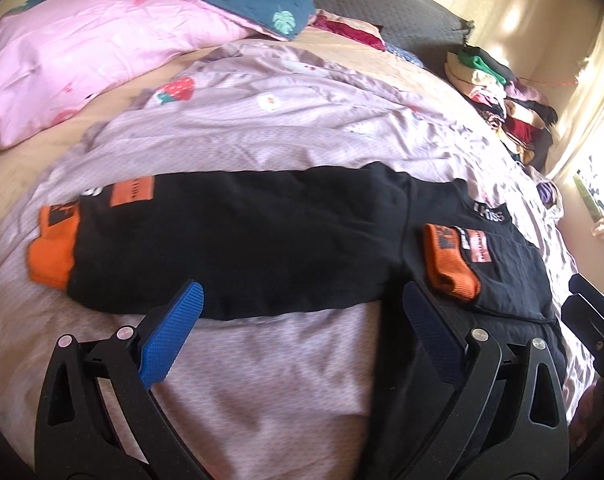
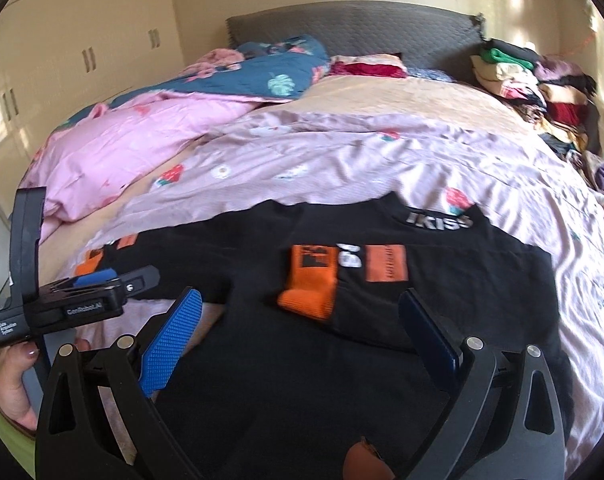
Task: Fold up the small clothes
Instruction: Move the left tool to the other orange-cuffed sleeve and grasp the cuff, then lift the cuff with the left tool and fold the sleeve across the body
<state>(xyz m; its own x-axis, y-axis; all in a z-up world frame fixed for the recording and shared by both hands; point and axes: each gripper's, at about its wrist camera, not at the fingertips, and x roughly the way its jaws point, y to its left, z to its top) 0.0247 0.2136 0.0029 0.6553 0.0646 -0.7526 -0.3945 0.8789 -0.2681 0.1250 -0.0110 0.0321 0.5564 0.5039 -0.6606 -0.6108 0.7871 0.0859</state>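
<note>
A: What lies on the lilac strawberry-print bedsheet [image 1: 262, 128]?
B: A black cotton sweatshirt with orange ribbed cuffs [image 1: 242, 240]. The left gripper [image 1: 302, 300] hovers spread wide at its near hem, blue textured fingers [image 1: 170, 336] empty.

"IKISS" in white at the neck of the black top [image 2: 381, 280], legible in the right wrist view, blurred in the left. "GenRobot.AI" and a small "Data Acquisition System" label on the left claw [image 2: 102, 280]. Pale print on the sheet [image 2: 597, 292] and marks on the orange patches [image 2: 385, 268] too blurred to read.
</note>
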